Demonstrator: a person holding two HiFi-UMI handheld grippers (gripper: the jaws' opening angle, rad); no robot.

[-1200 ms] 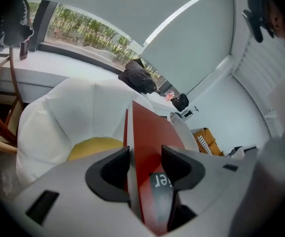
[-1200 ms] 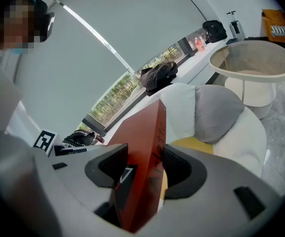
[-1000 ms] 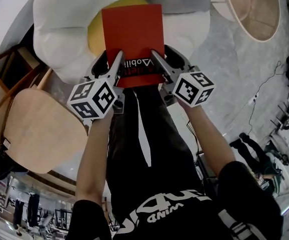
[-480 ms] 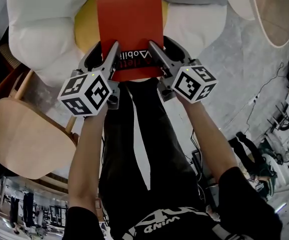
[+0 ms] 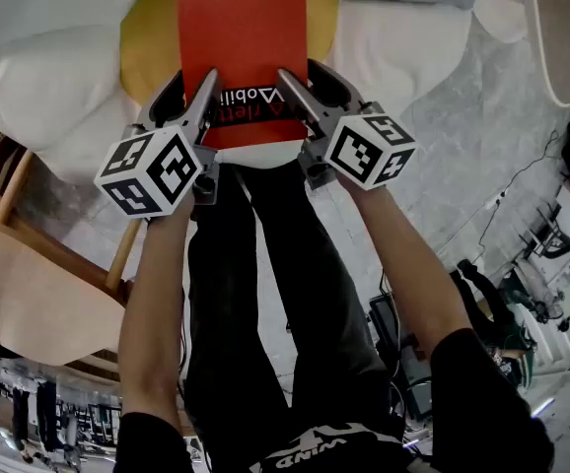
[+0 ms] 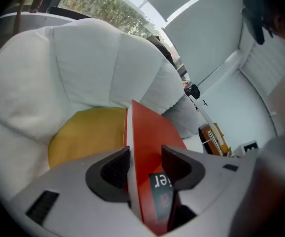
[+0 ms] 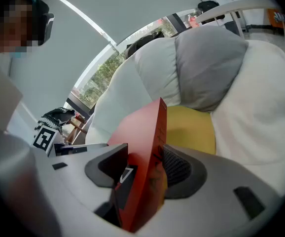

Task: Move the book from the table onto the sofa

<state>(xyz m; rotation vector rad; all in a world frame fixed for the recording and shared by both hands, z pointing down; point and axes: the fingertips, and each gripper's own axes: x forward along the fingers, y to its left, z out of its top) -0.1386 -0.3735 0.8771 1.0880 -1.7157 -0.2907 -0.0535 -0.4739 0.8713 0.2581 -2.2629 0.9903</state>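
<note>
Red book point(image 5: 243, 47) above sofa point(image 5: 38, 77) | left tongs point(image 6: 145, 157), right tongs point(image 7: 145, 166) clamp its near edge | risk: uneven release, book slides off.

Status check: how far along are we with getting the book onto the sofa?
Done: the red book is off the table, held over the yellow centre cushion of the sofa. In hand: the left gripper and right gripper both clamp its near end. Left: lower it onto the cushion, open both jaws and pull back. I cannot tell whether it touches the cushion yet.
</note>
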